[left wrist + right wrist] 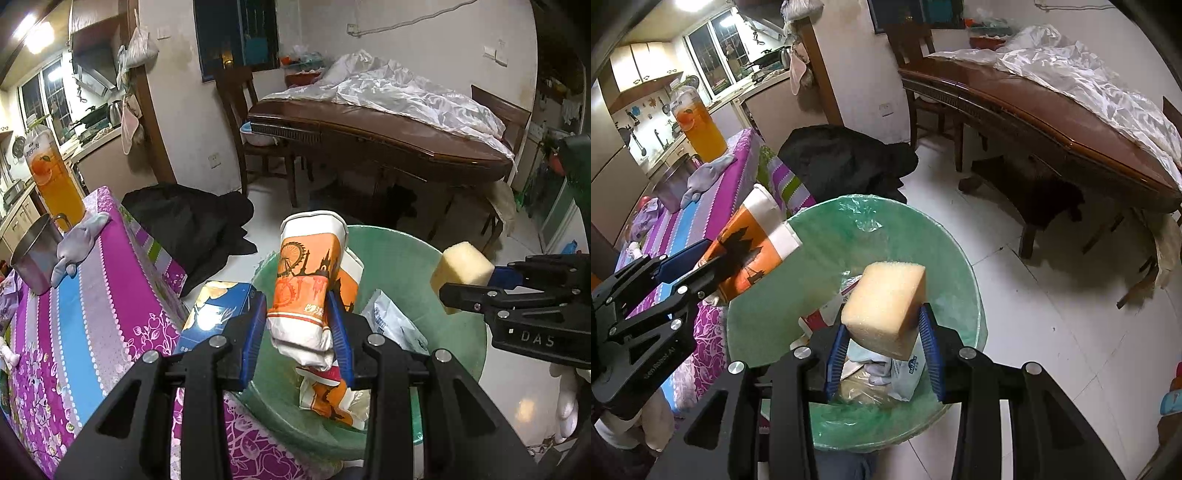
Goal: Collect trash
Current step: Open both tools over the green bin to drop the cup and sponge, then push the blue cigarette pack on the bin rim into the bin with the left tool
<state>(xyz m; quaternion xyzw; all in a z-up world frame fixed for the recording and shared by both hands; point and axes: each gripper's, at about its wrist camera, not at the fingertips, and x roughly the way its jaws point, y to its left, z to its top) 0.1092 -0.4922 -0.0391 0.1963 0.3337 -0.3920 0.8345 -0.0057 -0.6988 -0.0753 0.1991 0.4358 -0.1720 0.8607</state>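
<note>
where sponge (pixel 884 309) overlaps — bin (pixel 820 236) contents hidden

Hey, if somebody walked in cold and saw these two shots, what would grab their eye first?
Probably the left tongs clamped on a flattened orange-and-white paper cup, held above the green-lined trash bin. Next, the right tongs gripping a pale yellow sponge over the same bin, which already holds wrappers. Off to the left, a tall orange drink bottle stands on the bright purple tablecloth.
</note>
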